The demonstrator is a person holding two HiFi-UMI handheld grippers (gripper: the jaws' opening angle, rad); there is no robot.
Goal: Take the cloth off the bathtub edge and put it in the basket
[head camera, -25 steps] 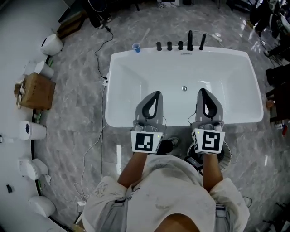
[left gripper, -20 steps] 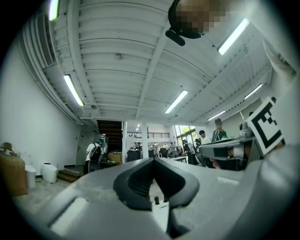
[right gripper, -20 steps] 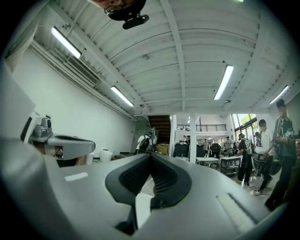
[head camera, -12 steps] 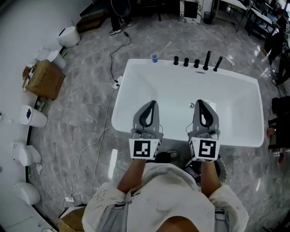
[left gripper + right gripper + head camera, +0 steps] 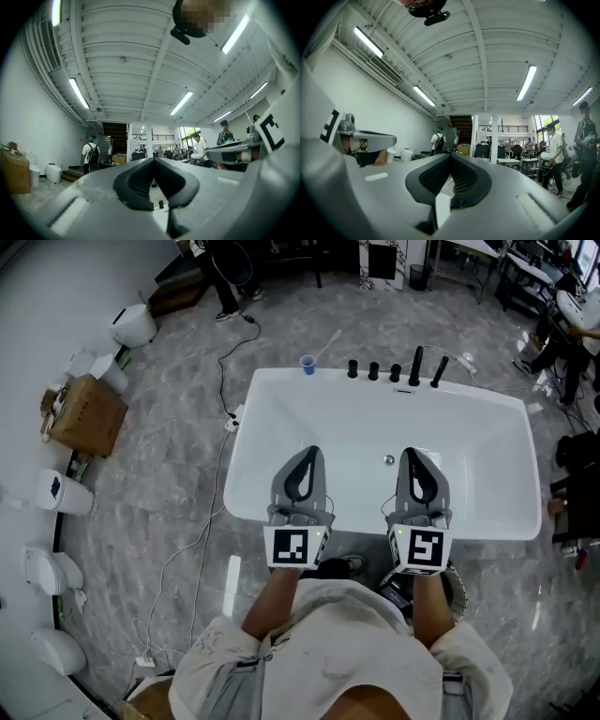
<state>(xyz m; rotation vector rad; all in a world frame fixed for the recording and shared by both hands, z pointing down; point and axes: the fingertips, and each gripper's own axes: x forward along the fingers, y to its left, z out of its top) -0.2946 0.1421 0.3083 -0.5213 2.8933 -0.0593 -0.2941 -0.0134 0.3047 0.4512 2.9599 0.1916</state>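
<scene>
A white bathtub [image 5: 281, 399] fills the middle of the head view. No cloth shows on its rim or in any view. My left gripper [image 5: 309, 452] and right gripper [image 5: 410, 454] are held side by side above the tub's near edge, both pointing away from me. Each is shut with nothing between its jaws. The left gripper view has my left gripper [image 5: 153, 160] aimed level across a hall, tips touching. My right gripper [image 5: 451, 155] looks the same in its own view. A round dark basket [image 5: 457, 585] peeks out below my right hand, mostly hidden.
A blue cup [image 5: 307, 363] and black tap fittings [image 5: 413, 367] stand on the tub's far rim. A cardboard box [image 5: 82, 415] and white fixtures [image 5: 63, 493] line the left wall. A cable [image 5: 217, 399] trails over the marble floor. People stand at the far end.
The head view has drawn back and shifted, so the tub sits a little farther and more floor shows. Both grippers stay shut and side by side over the near edge.
</scene>
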